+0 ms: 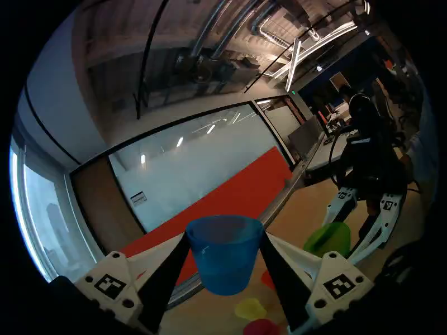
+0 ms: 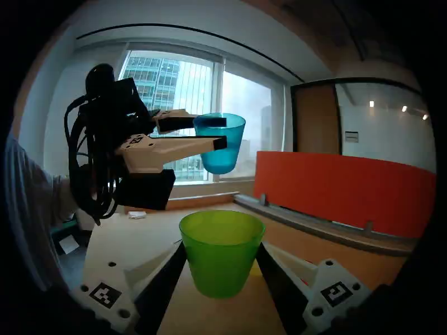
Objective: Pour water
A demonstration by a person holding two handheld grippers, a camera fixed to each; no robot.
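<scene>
Blue cup (image 1: pixel 224 262), one, pinched in my left gripper (image 1: pixel 223 240); green cup (image 2: pixel 222 265), one, pinched in my right gripper (image 2: pixel 221 248).

An office, with orange desk divider (image 2: pixel 346 190), glass-walled room (image 1: pixel 195 162) and high-rise windows (image 2: pixel 167 89)

Worktop (image 2: pixel 134 245): flat, pale tan, wood-look surface; runs from the window side to a long far edge. Grey rail (image 2: pixel 313 220): fixed along that far edge; orange-red panel (image 2: pixel 346 190) stands upright just behind it. Small white scrap (image 2: pixel 137 214): lies on the worktop near the window-side edge, well apart from the rail. Left gripper view, near end: yellow flat piece (image 1: pixel 250 308); red-pink piece (image 1: pixel 261 327) just beside it, touching or overlapping cannot be told; red patch (image 1: pixel 268 279) near both; all three too blurred to identify.
</scene>
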